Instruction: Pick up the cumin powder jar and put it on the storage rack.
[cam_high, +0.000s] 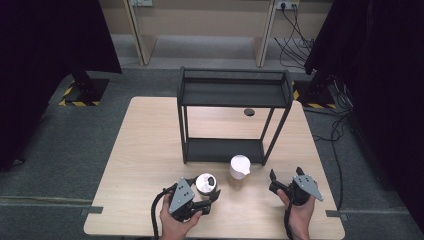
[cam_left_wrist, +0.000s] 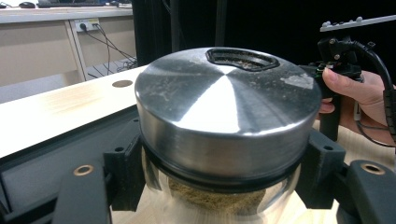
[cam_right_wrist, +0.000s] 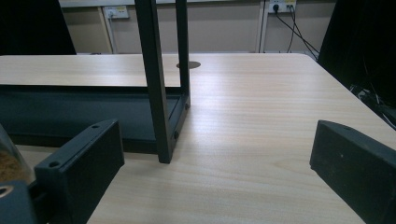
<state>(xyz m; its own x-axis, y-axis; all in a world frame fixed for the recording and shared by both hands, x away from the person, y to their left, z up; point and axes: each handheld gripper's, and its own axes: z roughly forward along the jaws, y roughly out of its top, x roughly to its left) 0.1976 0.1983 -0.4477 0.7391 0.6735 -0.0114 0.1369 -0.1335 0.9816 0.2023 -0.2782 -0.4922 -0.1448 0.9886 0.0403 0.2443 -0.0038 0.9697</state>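
Two jars stand on the bench (cam_high: 140, 150) before the black rack (cam_high: 232, 120). Left gripper (cam_high: 212, 194) has its jaws closed around the steel-lidded jar (cam_left_wrist: 224, 121); right gripper (cam_high: 272, 181) gapes empty beside the white-lidded jar (cam_high: 239, 167). Shelving both seems undone.

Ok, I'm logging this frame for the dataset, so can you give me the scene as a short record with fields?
surface: wooden table
left gripper: jaws closed around the steel-lidded jar
jar contents: brownish granules below the lid
right gripper: open, holding nothing, over the table
other container: white-lidded jar, standing in front of the rack
rack: black two-shelf rack, both shelves bare
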